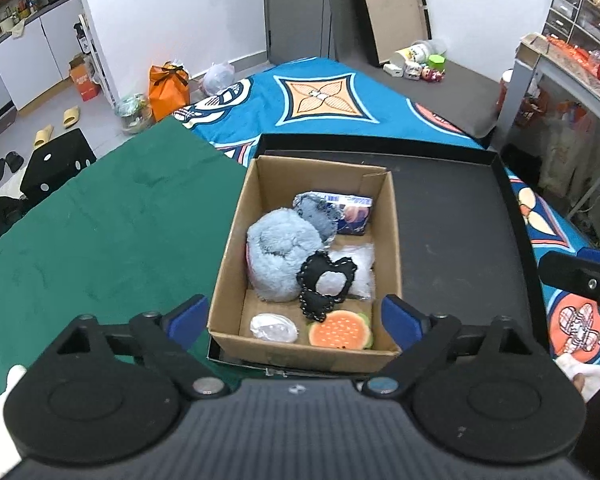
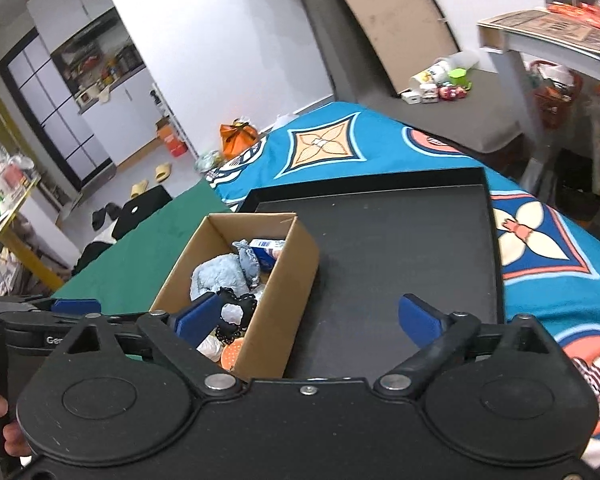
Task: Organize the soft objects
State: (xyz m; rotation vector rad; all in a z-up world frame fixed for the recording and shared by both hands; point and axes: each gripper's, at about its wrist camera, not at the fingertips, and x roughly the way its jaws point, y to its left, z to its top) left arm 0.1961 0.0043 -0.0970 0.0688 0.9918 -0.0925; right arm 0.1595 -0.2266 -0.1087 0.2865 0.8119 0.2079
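A cardboard box (image 1: pixel 236 240) stands in the left part of a black tray (image 1: pixel 456 224). In it lie a fluffy blue plush (image 1: pixel 280 256), a grey plush (image 1: pixel 312 212), a blue packet (image 1: pixel 354 212), a black heart-shaped cushion (image 1: pixel 326 284), a burger plush (image 1: pixel 340 330), a clear plastic bag (image 1: pixel 362 268) and a white crumpled piece (image 1: pixel 274 328). My left gripper (image 1: pixel 296 320) is open and empty above the box's near edge. My right gripper (image 2: pixel 312 316) is open and empty above the box (image 2: pixel 284 300) and tray (image 2: pixel 400 260).
A green cloth (image 1: pixel 112 232) covers the surface left of the tray. A blue patterned blanket (image 1: pixel 320 96) lies behind and to the right. Toys and a cup (image 1: pixel 420 60) sit on a grey mat at the back. A desk (image 1: pixel 568 68) stands at the right.
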